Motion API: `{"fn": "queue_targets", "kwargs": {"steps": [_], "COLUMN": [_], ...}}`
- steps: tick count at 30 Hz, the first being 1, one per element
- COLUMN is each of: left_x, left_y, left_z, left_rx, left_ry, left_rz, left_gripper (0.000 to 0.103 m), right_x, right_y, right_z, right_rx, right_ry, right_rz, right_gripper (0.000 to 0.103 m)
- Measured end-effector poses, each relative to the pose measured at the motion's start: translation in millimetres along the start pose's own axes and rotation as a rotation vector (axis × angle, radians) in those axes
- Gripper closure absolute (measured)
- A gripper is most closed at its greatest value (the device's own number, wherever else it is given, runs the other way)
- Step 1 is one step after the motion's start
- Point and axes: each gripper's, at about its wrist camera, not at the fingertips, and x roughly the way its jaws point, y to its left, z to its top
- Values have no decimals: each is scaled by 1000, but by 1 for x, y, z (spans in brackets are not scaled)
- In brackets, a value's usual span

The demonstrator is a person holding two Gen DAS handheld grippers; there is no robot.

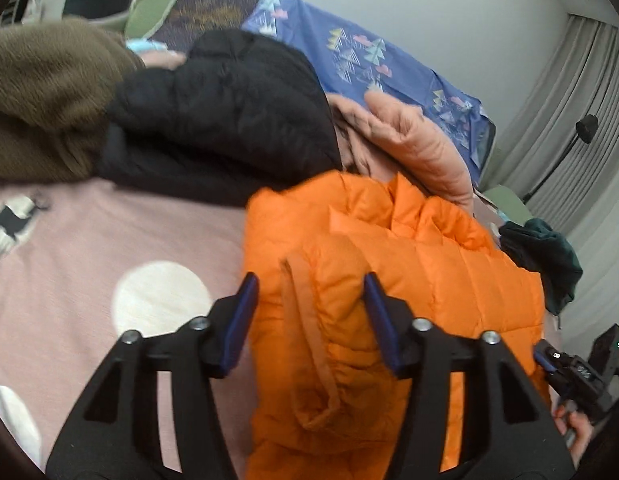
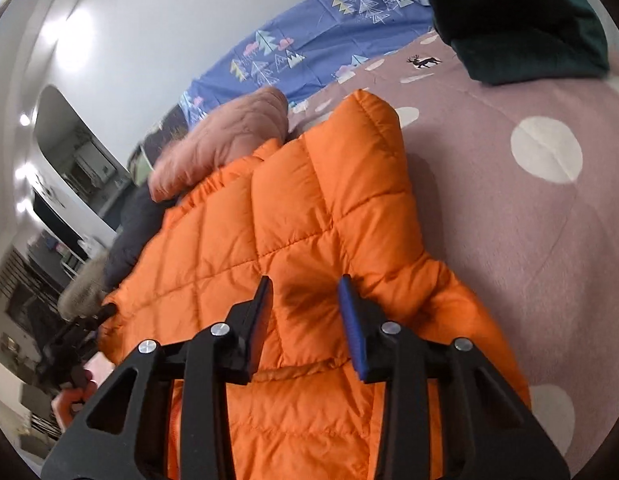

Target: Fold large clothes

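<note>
Folding the puffy orange quilted jacket (image 2: 309, 220) on the pink dotted bedspread (image 1: 89, 240): left gripper (image 1: 311, 300) gapes wide, right gripper (image 2: 305, 304) narrower, both empty; next, regrip an edge.

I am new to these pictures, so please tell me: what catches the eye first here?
The bright orange jacket lies in the middle, on a pink bedspread with white dots. Behind it, a black jacket and a brown garment are piled, with a blue sheet beyond.

My left gripper (image 1: 311, 296) tilted downward, jaws apart and gripping nothing, my right gripper (image 2: 305, 300) likewise angled down, jaws parted
</note>
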Motion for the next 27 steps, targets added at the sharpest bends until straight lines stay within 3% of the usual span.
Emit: {"fn": "queue_targets", "kwargs": {"steps": [3, 6, 9, 13, 17, 22, 27], "left_x": [-24, -56, -90, -130, -155, -157, -158], "left_y": [8, 19, 30, 34, 33, 40, 53], "left_z": [4, 1, -13, -51, -94, -165, -215], "left_rx": [-6, -8, -3, 0, 24, -27, -113], "left_ry": [-46, -90, -109, -81, -32, 124, 227], "left_rz": [42, 62, 65, 47, 36, -20, -66], "left_gripper": [42, 42, 38, 35, 33, 33, 33], "right_x": [-35, -79, -123, -161, -177, -180, -184], "right_y": [-9, -19, -32, -53, -70, -80, -77], "right_z": [-4, -13, -33, -72, -112, -158, -188], "right_rx": [22, 35, 16, -9, -11, 4, 16], "right_ry": [-32, -83, -102, -61, 27, 152, 203], "right_rz": [55, 71, 42, -41, -46, -70, -45], "right_gripper": [64, 49, 45, 38, 34, 32, 32]}}
